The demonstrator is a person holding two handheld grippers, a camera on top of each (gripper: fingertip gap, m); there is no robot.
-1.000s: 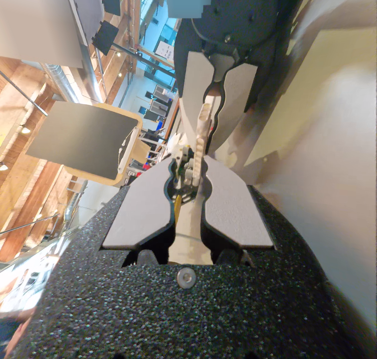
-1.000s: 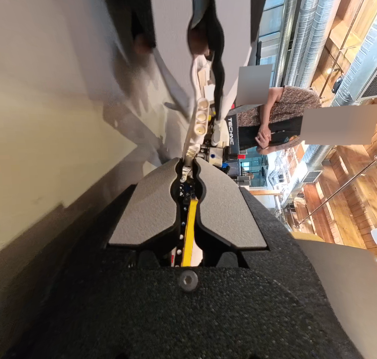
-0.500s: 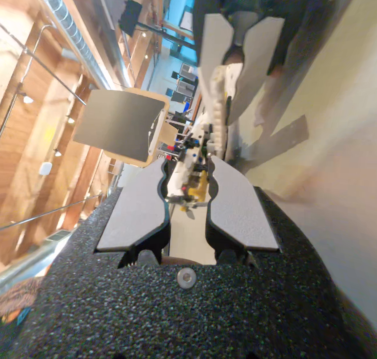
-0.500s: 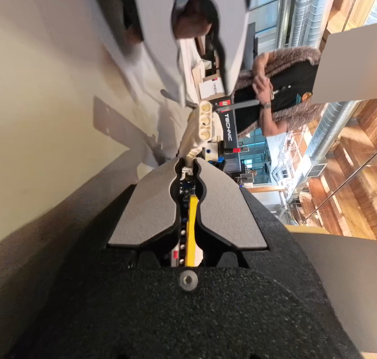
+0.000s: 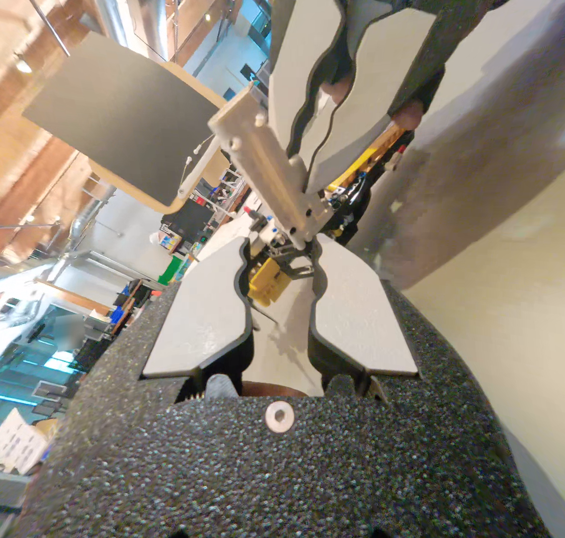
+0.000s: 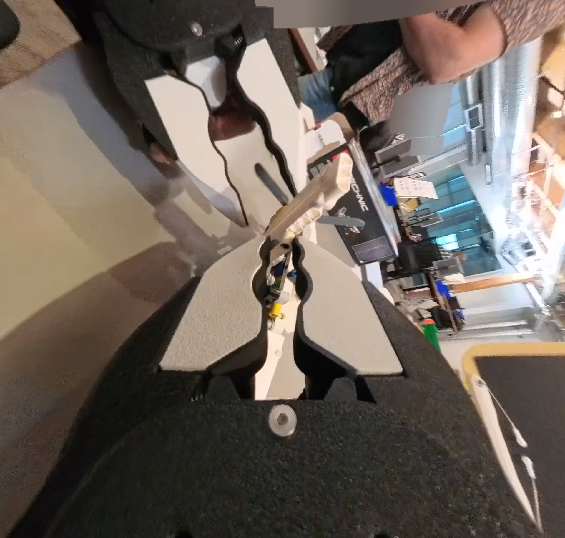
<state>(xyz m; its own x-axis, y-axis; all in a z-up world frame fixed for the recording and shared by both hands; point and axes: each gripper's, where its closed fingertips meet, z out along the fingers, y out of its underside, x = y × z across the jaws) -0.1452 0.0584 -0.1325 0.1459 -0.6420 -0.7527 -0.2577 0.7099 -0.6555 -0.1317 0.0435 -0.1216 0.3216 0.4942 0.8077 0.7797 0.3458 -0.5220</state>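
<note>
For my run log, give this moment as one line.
right gripper: shut on brick model | left gripper: open, fingers around model's other end

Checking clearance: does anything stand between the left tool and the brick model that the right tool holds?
Nothing visible does. The brick model, gripped by the right tool, reaches the left tool, and its yellow block lies between the open fingers. Whether they touch it is unclear.

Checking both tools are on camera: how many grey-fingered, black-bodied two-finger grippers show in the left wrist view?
2. The left gripper fills the bottom; the right gripper enters from the top, facing it. The white, yellow and black toy-brick model sits between them.
</note>
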